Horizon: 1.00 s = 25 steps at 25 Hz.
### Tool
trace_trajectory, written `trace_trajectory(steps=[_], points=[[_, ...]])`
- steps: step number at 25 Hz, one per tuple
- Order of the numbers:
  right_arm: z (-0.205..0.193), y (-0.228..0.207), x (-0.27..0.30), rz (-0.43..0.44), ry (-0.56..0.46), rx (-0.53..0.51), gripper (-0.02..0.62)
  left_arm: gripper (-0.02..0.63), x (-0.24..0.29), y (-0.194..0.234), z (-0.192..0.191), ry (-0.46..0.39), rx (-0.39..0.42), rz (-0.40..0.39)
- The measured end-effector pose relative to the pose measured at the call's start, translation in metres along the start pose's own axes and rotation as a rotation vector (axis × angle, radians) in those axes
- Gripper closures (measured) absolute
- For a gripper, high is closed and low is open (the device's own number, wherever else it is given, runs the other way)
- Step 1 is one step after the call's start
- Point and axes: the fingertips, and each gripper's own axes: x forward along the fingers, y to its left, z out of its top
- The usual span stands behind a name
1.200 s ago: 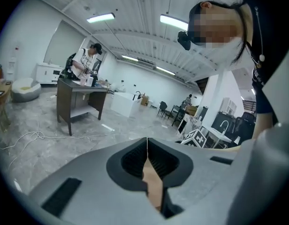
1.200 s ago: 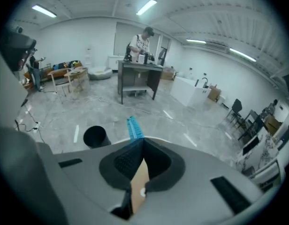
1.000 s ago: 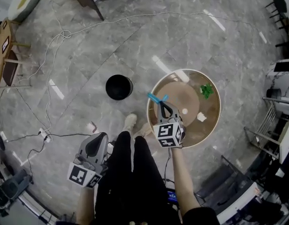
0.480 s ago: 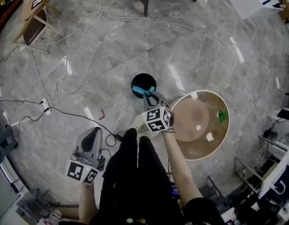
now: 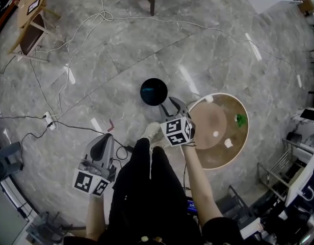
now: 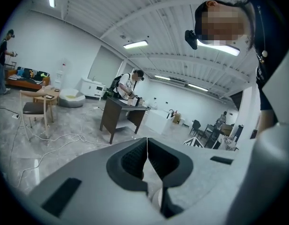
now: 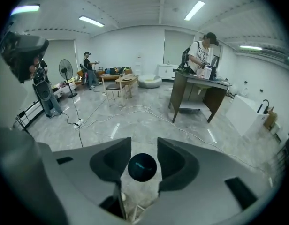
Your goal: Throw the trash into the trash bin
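Right gripper (image 5: 173, 104) is being held near the bin (image 5: 142, 92), on the side facing the table (image 5: 203, 124), and is being pointed steeply down toward it. Its jaws have just been opening and are now standing wide apart; nothing is being gripped between them. In the right gripper view, the right gripper (image 7: 144, 145) is being aimed so that the bin (image 7: 130, 168) is framed in the gap between the jaws, down on the floor (image 7: 135, 121). A faint bluish streak, the trash (image 7: 140, 165), is being shown inside the dark bin; its shape cannot be told.

Left gripper (image 5: 106, 138) is being held low at the person's left side, well apart from the bin, and is being pointed only slightly downward. In the left gripper view, the left gripper (image 6: 147, 143) is being kept with its jaws pressed together — nothing is being held between them.

Just beside the right gripper, on the side away from the bin, the round table is being left with a green piece (image 5: 241, 120) and two white scraps (image 5: 228, 143) lying on it. Cables (image 5: 70, 50) are being trailed across the grey floor (image 5: 208, 50) beyond the bin.
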Motion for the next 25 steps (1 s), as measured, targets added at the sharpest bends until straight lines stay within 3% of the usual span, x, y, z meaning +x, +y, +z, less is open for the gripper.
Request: trace_trajectory(steps=[7, 12, 18, 25], points=[[0.015, -0.032, -0.084, -0.143, -0.113, 0.097, 0.459, 0.597, 0.04, -0.044, 0.023, 0.0, 0.052, -0.178], [0.029, -0.053, -0.187, -0.279, -0.283, 0.207, 0.591, 0.597, 0.074, -0.112, 0.038, 0.018, 0.129, -0.363], [0.014, -0.063, -0.311, -0.473, -0.501, 0.383, 0.592, 0.597, 0.103, -0.206, 0.045, 0.03, 0.231, -0.615], [-0.044, -0.053, -0.418, -0.669, -0.617, 0.577, 0.592, 0.597, 0.103, -0.301, 0.037, 0.041, 0.311, -0.831]])
